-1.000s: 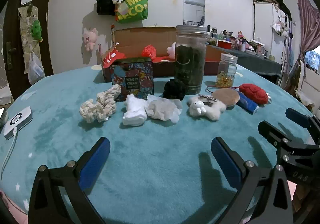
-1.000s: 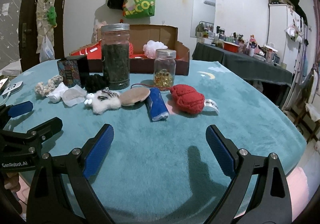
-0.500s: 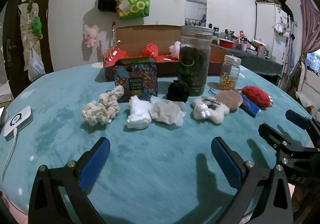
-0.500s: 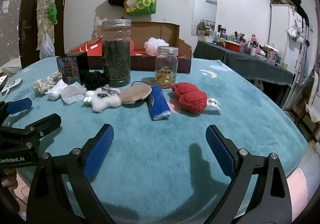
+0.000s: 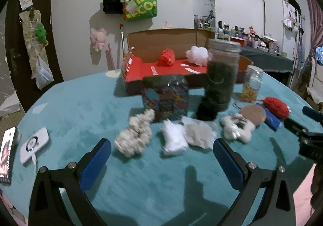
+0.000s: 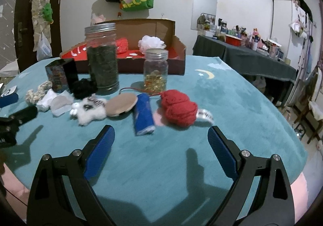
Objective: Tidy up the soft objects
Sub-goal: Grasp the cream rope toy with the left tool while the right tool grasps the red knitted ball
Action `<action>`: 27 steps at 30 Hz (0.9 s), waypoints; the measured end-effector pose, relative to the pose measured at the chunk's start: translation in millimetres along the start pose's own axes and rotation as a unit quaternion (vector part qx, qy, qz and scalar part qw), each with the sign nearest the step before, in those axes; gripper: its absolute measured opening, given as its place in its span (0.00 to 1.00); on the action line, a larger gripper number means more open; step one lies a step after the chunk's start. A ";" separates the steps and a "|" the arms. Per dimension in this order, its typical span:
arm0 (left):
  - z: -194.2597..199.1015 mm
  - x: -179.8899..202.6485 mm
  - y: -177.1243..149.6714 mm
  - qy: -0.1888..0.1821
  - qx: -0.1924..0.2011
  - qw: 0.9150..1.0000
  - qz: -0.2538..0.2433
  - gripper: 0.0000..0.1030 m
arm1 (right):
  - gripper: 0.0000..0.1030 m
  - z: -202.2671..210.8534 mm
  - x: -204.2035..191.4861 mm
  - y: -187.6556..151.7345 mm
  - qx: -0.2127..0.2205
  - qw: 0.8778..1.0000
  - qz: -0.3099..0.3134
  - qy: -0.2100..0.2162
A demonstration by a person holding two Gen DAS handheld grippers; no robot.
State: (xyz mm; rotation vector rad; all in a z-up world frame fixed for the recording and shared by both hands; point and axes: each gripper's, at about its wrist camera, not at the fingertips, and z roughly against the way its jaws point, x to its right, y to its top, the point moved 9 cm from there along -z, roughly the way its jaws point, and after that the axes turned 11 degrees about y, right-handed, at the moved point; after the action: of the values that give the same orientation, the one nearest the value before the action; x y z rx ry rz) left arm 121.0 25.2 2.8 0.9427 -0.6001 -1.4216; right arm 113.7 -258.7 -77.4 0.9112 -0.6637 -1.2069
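Observation:
A row of soft things lies on the teal table. In the left wrist view: a cream rope knot point(image 5: 134, 136), a white cloth point(image 5: 173, 140), a beige wrapped pad point(image 5: 199, 134), a black scrunchie point(image 5: 207, 110) and a white plush point(image 5: 237, 129). In the right wrist view: the plush point(image 6: 88, 109), a tan round pad point(image 6: 121, 104), a blue roll point(image 6: 143, 114) and a red knitted ball point(image 6: 178, 108). My left gripper point(image 5: 161, 157) is open and empty, just short of the knot and cloth. My right gripper point(image 6: 161, 145) is open and empty, just short of the blue roll and red ball.
An open cardboard box with red lining point(image 5: 181, 62) stands at the back and holds a red puff point(image 5: 167, 57) and a white puff point(image 5: 197, 55). A tall dark jar point(image 6: 103, 58), a small jar point(image 6: 155, 70) and a patterned box point(image 5: 165, 98) stand behind the row. A white device point(image 5: 34, 142) lies left.
Both grippers have moved forward toward the row of objects, which now looks larger and closer. Both stay open and empty.

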 end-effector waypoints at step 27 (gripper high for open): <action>-49.0 -42.1 -6.7 -0.057 -0.108 0.992 0.029 0.32 | 0.32 -51.2 36.9 21.3 -0.102 0.985 -0.056 0.127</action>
State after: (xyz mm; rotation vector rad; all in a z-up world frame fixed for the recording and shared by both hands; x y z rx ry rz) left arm 153.6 76.1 -20.9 0.6712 -0.5425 -1.4621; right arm 176.1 -280.5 -85.6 0.9183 -0.2808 -1.2075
